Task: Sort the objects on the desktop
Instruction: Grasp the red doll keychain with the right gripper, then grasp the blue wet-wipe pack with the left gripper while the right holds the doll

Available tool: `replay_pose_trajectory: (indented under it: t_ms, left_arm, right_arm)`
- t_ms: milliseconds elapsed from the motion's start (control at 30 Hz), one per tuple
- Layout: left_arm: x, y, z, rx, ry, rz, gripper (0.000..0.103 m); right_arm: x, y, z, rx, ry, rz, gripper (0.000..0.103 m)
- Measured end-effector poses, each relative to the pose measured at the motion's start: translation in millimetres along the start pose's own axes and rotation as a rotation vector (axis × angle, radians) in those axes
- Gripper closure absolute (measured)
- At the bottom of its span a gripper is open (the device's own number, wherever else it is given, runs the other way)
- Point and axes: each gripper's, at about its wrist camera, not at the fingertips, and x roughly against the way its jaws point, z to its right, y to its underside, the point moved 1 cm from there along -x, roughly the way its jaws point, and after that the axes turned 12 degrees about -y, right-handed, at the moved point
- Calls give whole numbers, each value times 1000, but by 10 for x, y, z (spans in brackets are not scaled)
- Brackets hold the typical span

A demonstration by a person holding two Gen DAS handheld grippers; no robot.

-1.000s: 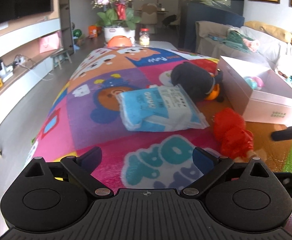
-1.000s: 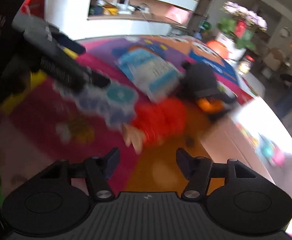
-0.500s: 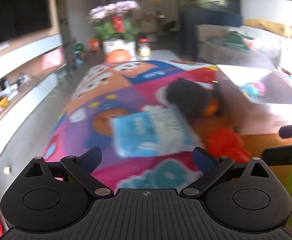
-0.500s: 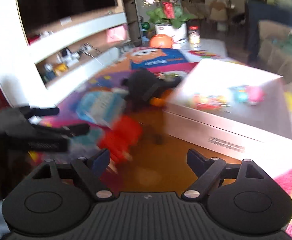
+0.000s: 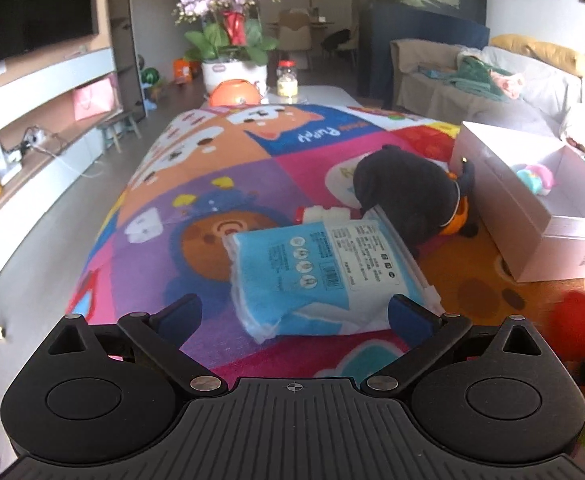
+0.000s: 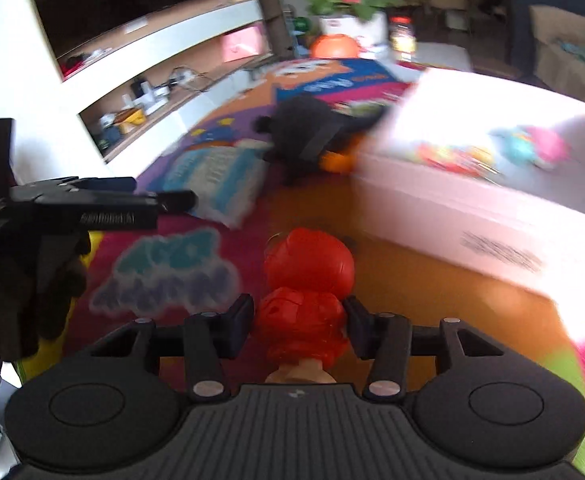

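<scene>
Low centre of the right wrist view: right gripper (image 6: 298, 324) closing around red toy (image 6: 306, 280), long axis pointing up-frame. Left gripper (image 5: 294, 314) open before blue packet (image 5: 324, 272).

mat (image 5: 220, 168): purple, orange, pink cartoon squares
packet (image 5: 324, 276): blue, white
plush (image 5: 408, 196): black
box (image 5: 504, 208): pale pink
toy (image 6: 304, 280): red

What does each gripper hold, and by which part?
Left gripper: nothing. Right gripper: jaws closing around the red crinkly lantern-like toy, at its lower bulb.
</scene>
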Motion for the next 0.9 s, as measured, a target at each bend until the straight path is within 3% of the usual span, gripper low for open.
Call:
replay_pose_trajectory:
  t_ms: [167,300,367,433,500,600,833,900]
  left_arm:
    - [-52,34,161,20,81,-35,1]
    - [174,101,381,-29,297,-58,1]
    - [359,122,449,-80,368,-19,1]
    - [483,95,469,-115,325,44,1]
    - [488,27,476,-132,220,86,1]
    - [243,-92,516,-135,77,59,1]
    - [-154,-192,683,-145,23,9,3]
    - [-175,-185,725,-154,26,1,24]
  right_arm:
    - [524,285,361,-106,145,65,52]
    - [708,362,533,-160,245,143,24]
    - [733,380,601,-178,283,171,20]
    - [719,403,672,-199,324,181,14]
    - [681,443,714,-215,350,186,10]
    - [648,520,777,-242,347,193,5]
    - [623,604,739,-206,363,233,0]
    - [625,604,744,-211,359,240,0]
